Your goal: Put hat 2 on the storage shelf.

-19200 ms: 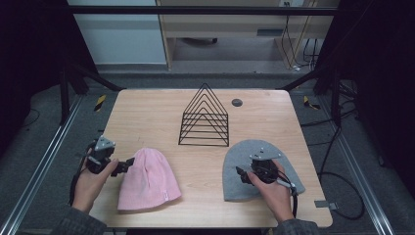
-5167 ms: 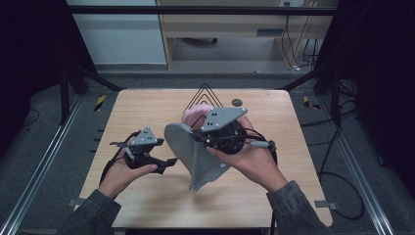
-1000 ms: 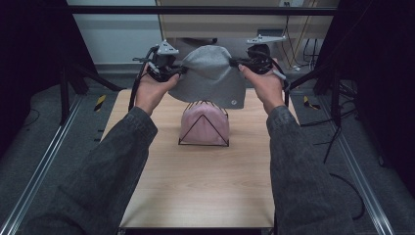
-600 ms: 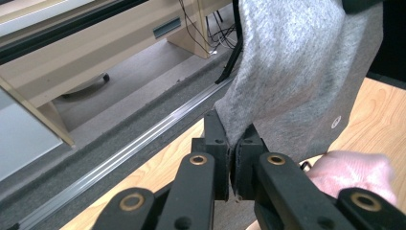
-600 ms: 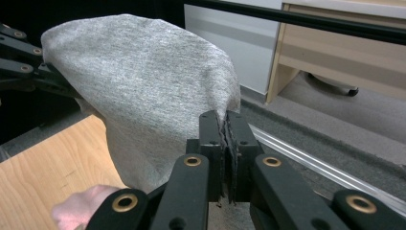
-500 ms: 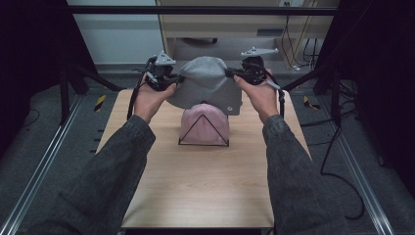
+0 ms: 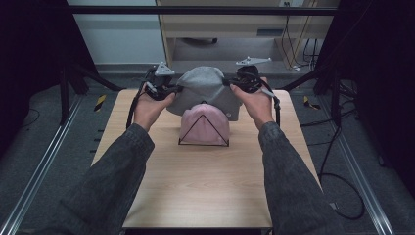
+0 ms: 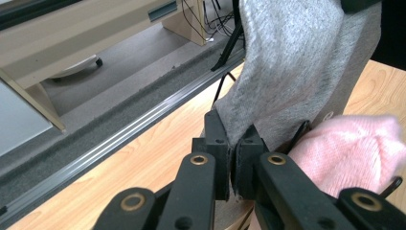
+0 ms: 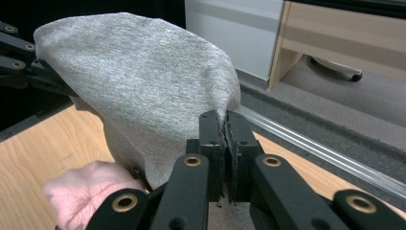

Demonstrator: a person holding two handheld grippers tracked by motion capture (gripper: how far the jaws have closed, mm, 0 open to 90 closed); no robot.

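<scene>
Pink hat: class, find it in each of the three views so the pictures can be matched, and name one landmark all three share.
High view: the pink hat sits centre, on the black wire rack, below the grey hat.
Left gripper view: right edge, low, beside the grey hat.
Right gripper view: bottom left corner, under the grey hat.
Shared landmark: the grey hat, stretched between both hand-held grippers.

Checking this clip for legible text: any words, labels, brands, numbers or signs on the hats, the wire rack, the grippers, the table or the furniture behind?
None can be read.
grey hat: plain knit, no tag or logo showing.
pink hat: plain.
left gripper and right gripper: black fingers with brass rivets, no markings.
table: bare wood grain.
yellow-and-black floor tape: stripes, no lettering.
cabinet behind: a dark strip, too small to tell.
</scene>
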